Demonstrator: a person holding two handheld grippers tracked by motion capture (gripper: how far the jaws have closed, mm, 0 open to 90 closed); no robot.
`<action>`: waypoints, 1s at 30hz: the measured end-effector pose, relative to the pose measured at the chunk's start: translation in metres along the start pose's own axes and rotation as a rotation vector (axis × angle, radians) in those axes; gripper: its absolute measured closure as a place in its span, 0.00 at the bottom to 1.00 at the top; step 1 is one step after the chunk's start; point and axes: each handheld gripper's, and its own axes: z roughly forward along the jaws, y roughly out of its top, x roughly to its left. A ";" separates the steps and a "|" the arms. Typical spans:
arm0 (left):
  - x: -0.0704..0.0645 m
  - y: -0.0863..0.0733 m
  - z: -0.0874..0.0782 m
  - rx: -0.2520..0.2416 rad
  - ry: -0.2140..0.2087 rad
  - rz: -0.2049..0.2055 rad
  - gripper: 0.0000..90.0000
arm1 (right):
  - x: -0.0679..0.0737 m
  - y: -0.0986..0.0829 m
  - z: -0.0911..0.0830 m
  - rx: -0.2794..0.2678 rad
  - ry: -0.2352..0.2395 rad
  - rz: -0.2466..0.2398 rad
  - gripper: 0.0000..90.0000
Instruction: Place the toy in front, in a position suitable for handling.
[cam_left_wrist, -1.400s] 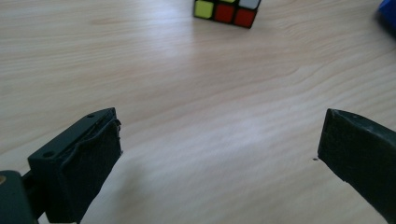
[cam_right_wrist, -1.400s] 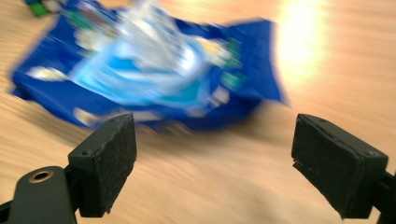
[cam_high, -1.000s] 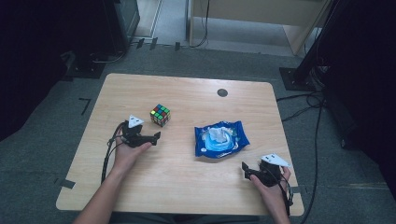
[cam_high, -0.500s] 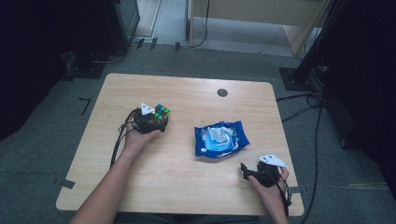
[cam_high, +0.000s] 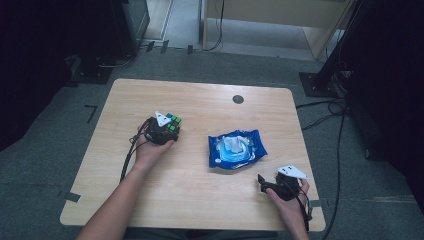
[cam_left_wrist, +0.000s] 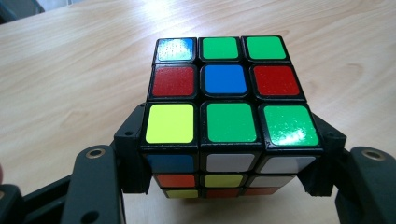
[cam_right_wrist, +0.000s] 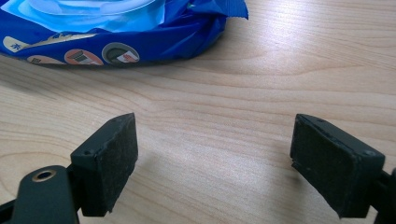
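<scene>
Left gripper view puts the Rubik's cube (cam_left_wrist: 224, 109) squarely between the left tongs (cam_left_wrist: 224, 163), one black jaw against each lower side of it, the cube resting on the pale wooden table (cam_left_wrist: 70, 70); its top face shows green, blue, red and yellow squares. High view places the same cube (cam_high: 171, 123) on the left half of the table (cam_high: 200, 210), with the left tongs (cam_high: 162, 131) closed around it and the person's left hand (cam_high: 150, 152) behind them, the forearm coming in from the bottom edge. To the right of the cube, well apart, lies a blue wet-wipes pack (cam_high: 237, 149) near the middle of the table. Near the front right corner the right hand (cam_high: 287, 197) holds the right tongs (cam_high: 261, 181), pointed toward the pack. Right gripper view shows the right tongs (cam_right_wrist: 215, 163) spread wide over bare wood, gripping nothing, the pack (cam_right_wrist: 126, 32) lying just ahead of them.
</scene>
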 end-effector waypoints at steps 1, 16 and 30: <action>-0.003 -0.004 -0.009 0.001 0.001 -0.005 0.38 | 0.000 0.000 0.000 -0.001 0.001 -0.002 0.17; -0.046 -0.060 -0.088 0.001 -0.020 0.043 0.38 | 0.001 0.000 0.000 0.004 -0.004 -0.008 0.18; -0.052 -0.072 -0.076 0.013 -0.058 0.032 0.38 | 0.001 0.000 0.000 0.008 0.001 -0.005 0.18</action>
